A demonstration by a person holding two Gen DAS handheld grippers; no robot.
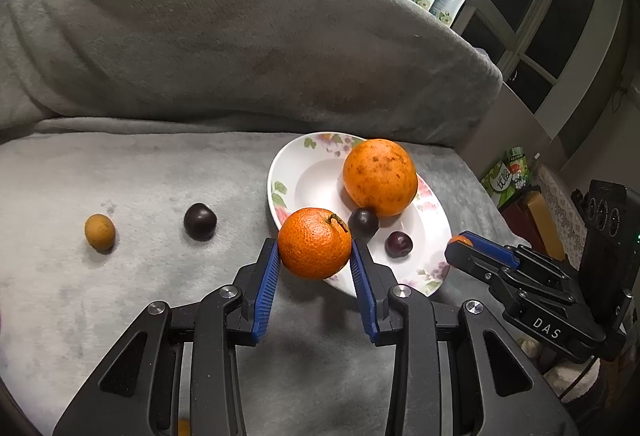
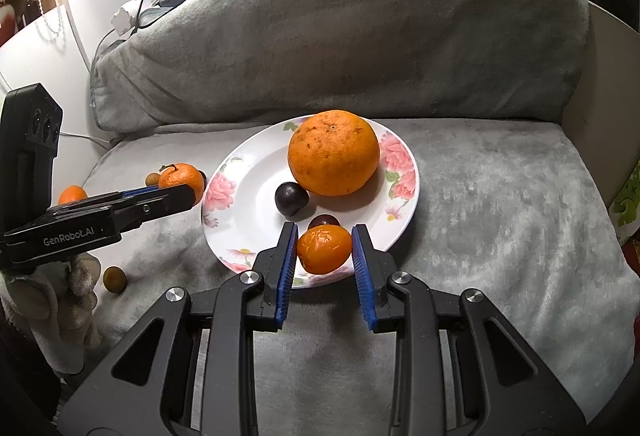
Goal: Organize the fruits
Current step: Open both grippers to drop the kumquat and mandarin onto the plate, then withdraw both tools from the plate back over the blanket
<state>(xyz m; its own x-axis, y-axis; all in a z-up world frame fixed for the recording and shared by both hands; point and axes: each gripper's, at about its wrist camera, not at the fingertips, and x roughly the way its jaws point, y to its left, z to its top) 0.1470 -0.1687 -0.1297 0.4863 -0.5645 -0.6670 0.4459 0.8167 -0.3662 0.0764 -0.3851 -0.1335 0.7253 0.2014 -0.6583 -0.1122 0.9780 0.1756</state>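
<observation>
Both grippers loaded with fruit at the flowered plate; the sofa seat carries the remainder.

I log my left gripper (image 1: 314, 250) clamped narrowly on a stemmed mandarin (image 1: 314, 244), held over the plate's (image 1: 320, 171) near-left rim. My right gripper (image 2: 324, 250) is pinched on a small orange fruit (image 2: 323, 248) above the near edge of the plate. On the plate: one large orange (image 2: 333, 152) toward the back and two dark plums (image 2: 291, 199) (image 1: 399, 244) in front of it. Off the plate, on the grey cover (image 1: 140, 296) to the left: a third dark plum (image 1: 200, 222) and a small tan fruit (image 1: 99, 232), well apart.
</observation>
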